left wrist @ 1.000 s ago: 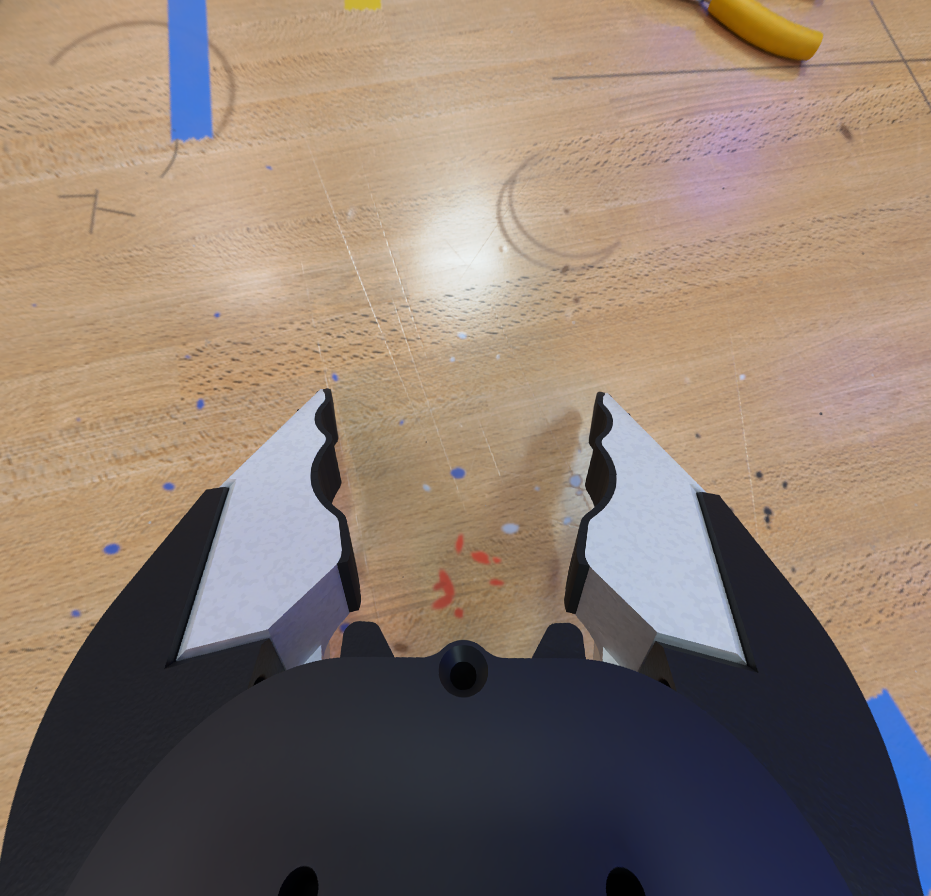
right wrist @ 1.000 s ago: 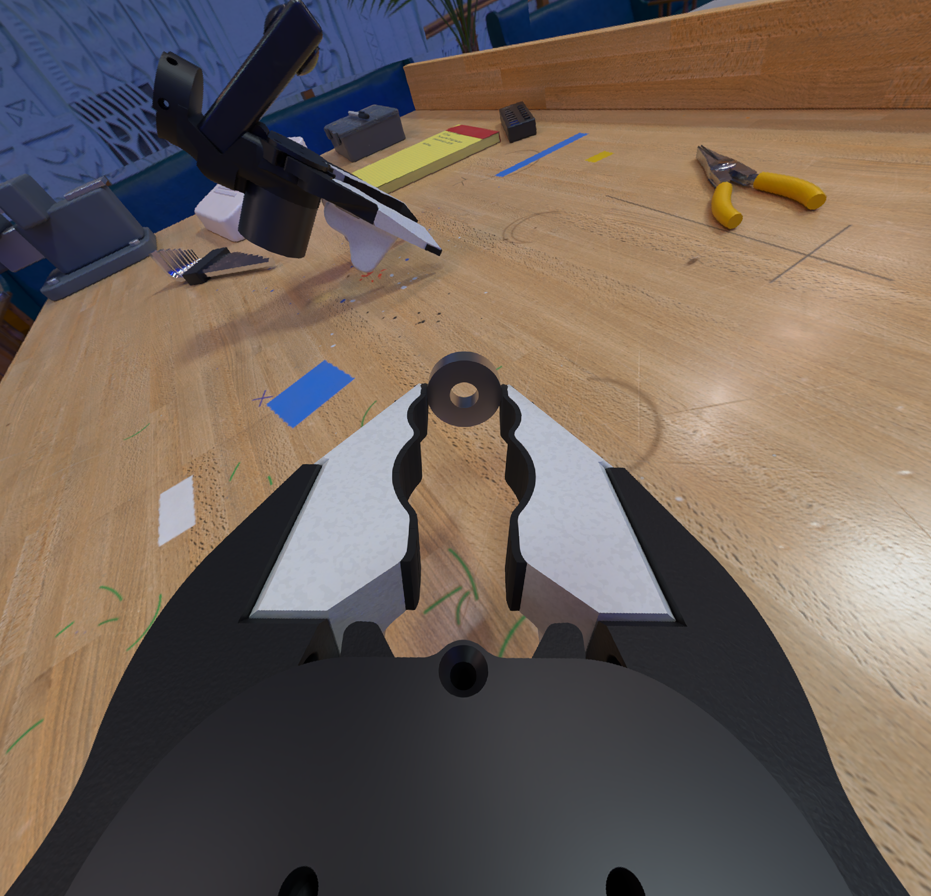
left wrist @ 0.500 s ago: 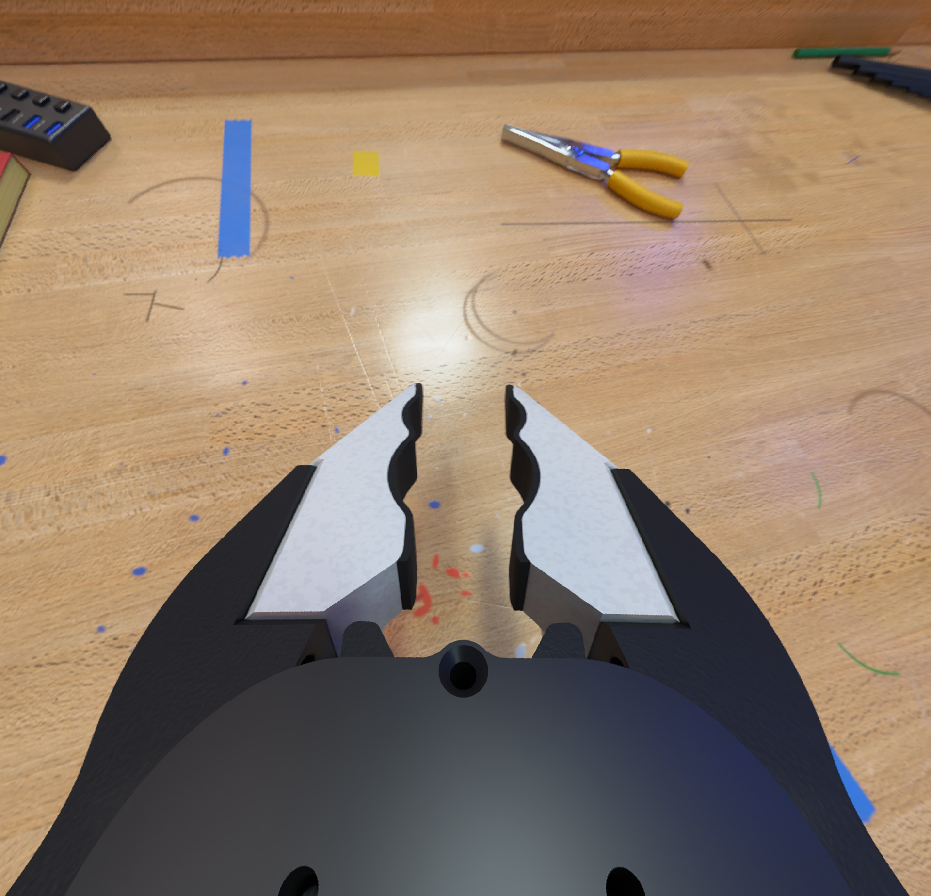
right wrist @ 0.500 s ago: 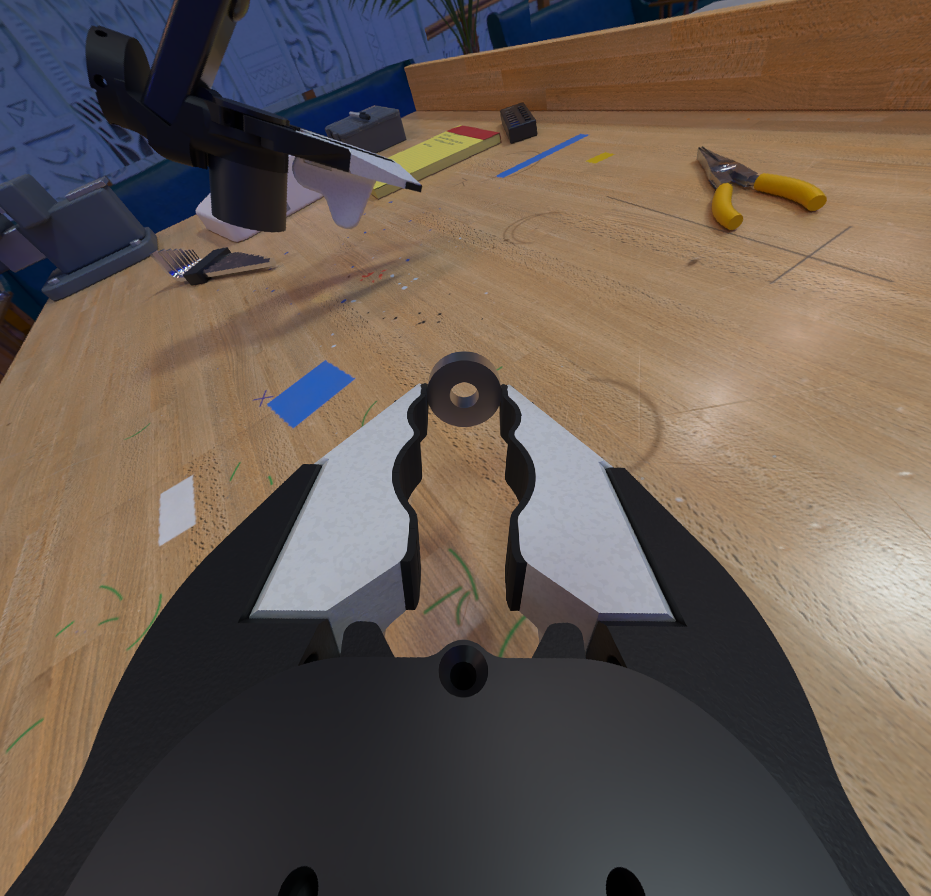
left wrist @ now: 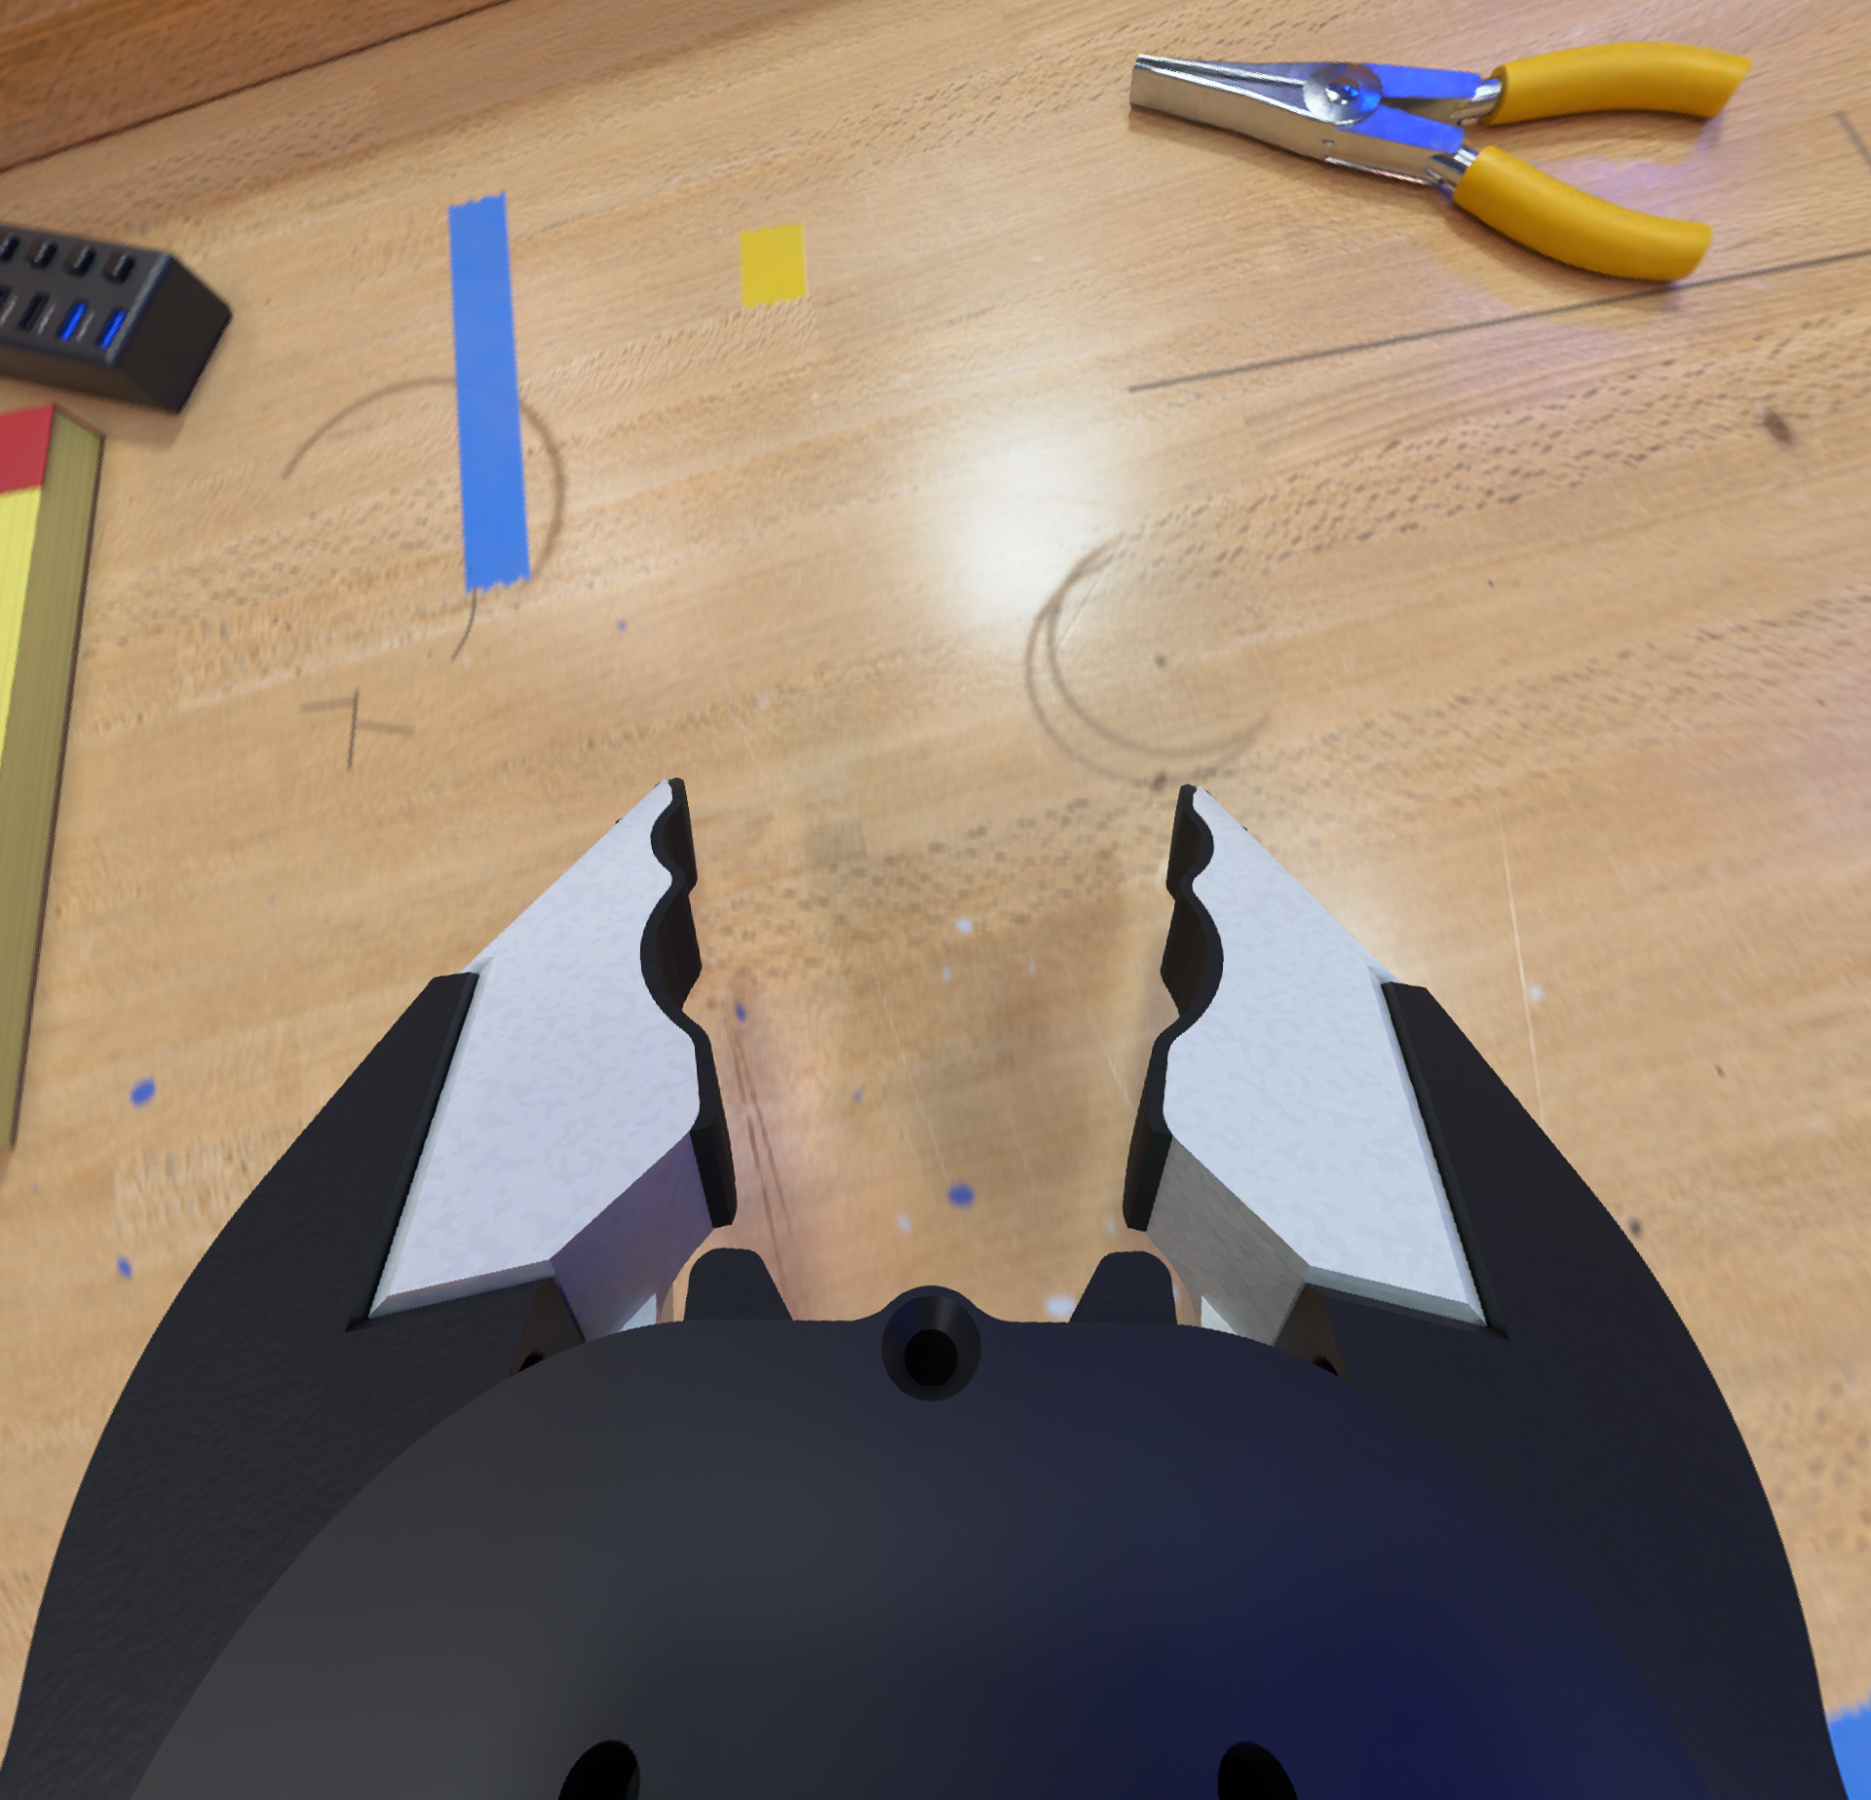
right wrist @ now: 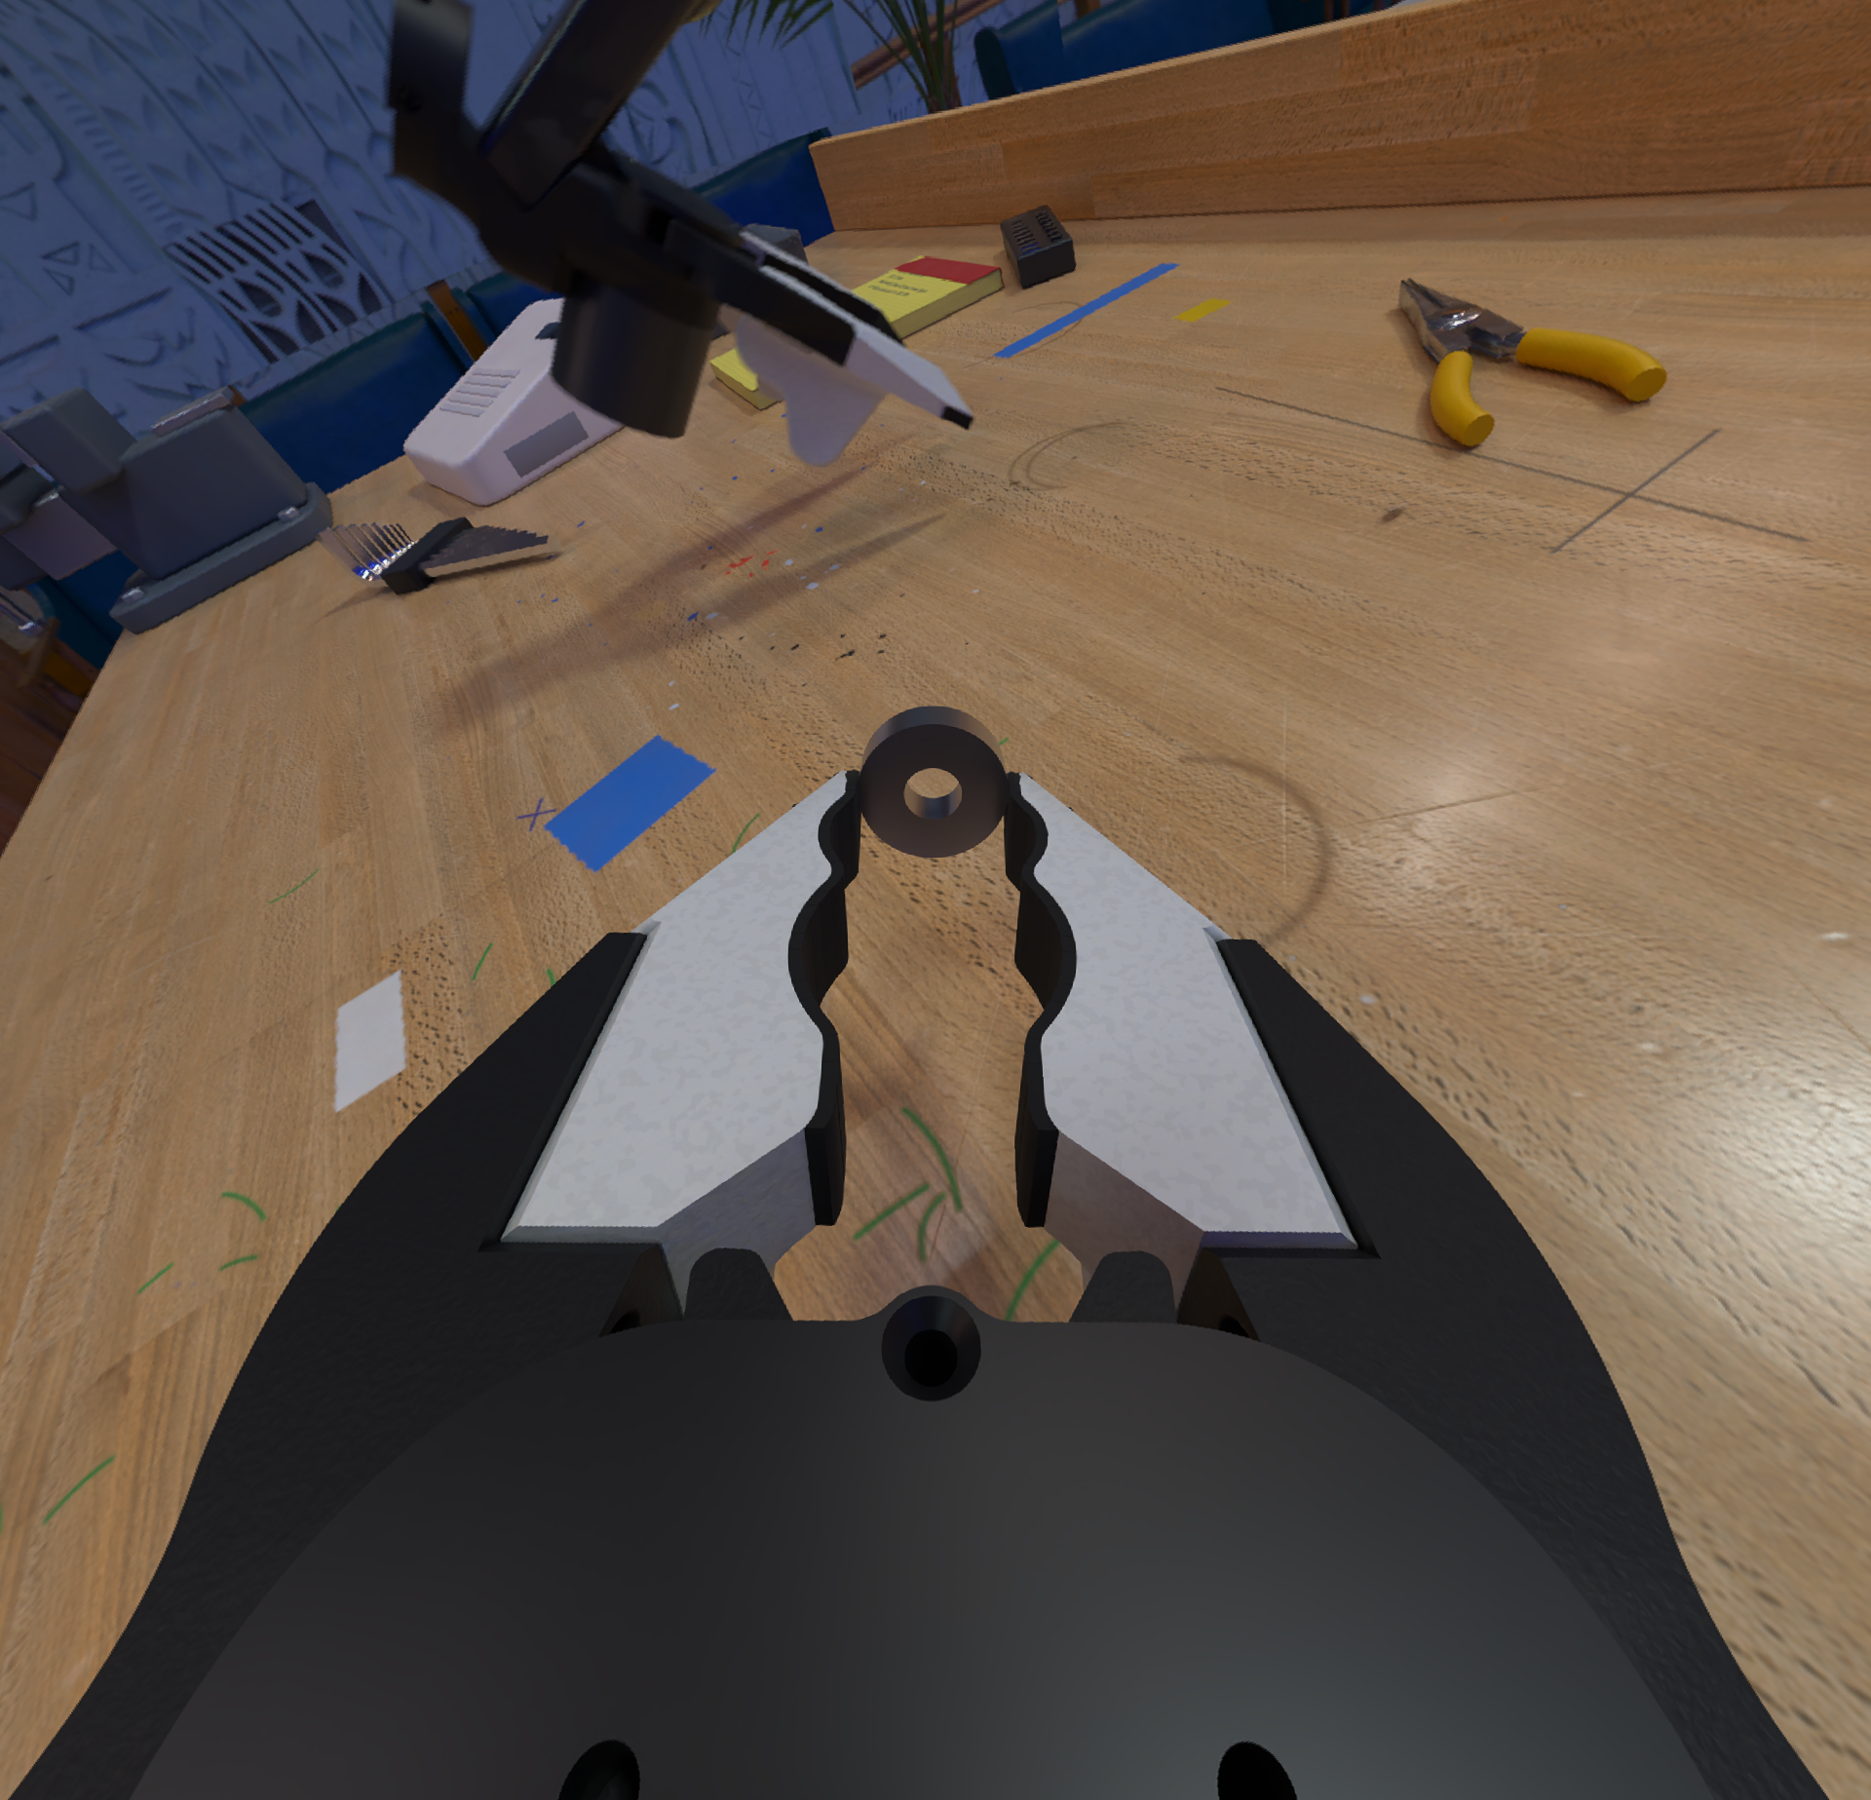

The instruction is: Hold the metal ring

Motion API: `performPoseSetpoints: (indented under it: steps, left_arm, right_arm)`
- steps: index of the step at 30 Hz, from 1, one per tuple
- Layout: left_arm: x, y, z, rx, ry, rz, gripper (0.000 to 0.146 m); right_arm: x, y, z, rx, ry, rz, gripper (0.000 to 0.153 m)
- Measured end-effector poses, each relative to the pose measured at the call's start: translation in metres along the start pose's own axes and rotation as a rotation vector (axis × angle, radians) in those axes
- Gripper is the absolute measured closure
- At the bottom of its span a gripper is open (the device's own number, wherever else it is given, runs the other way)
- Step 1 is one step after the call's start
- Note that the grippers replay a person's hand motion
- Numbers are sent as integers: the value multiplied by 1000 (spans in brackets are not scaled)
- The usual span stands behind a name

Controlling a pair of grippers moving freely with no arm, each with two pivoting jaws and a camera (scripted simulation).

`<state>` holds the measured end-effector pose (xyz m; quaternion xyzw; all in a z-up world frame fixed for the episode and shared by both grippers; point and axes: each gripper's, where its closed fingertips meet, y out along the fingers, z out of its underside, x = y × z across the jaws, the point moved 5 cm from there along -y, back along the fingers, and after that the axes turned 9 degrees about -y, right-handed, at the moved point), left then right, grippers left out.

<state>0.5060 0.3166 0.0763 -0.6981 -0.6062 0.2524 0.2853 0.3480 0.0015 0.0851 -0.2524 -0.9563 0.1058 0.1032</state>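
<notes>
A dark metal ring (right wrist: 931, 784) with a round hole is clamped upright between the tips of my right gripper (right wrist: 931, 790), held above the wooden bench (right wrist: 1417, 840). My left gripper (left wrist: 931, 800) is open and empty, hovering over bare wood and tilted down toward it. The left gripper also shows in the right wrist view (right wrist: 911, 384), up in the air at the far left, well apart from the ring. The ring does not show in the left wrist view.
Yellow-handled pliers (right wrist: 1519, 359) (left wrist: 1468, 141) lie at the far right. A yellow and red book (right wrist: 926, 288) (left wrist: 30, 698), a black port hub (left wrist: 101, 324) (right wrist: 1035, 245), a white device (right wrist: 496, 415), a grey vise (right wrist: 152, 506) and a comb-like tool (right wrist: 435, 549) stand at the left. Blue tape (right wrist: 628, 800) lies nearby.
The left gripper opened again after narrowing half a second ago, and moved forward and right, tilting down toward the bench. The right gripper and ring have not moved.
</notes>
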Motion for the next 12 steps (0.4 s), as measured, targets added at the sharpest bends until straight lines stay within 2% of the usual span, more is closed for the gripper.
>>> performPoseSetpoints:
  steps: [4,8,12]
  left_arm:
    - [-2,29,-26,56,35,-26,46]
    - [12,51,-44,112,-44,-13,44]
    - [32,73,-39,301,-121,-40,30]
  right_arm:
    - [2,-1,1,7,-34,10,125]
    - [3,-1,1,9,-50,11,125]
    - [1,-1,1,8,-22,8,125]
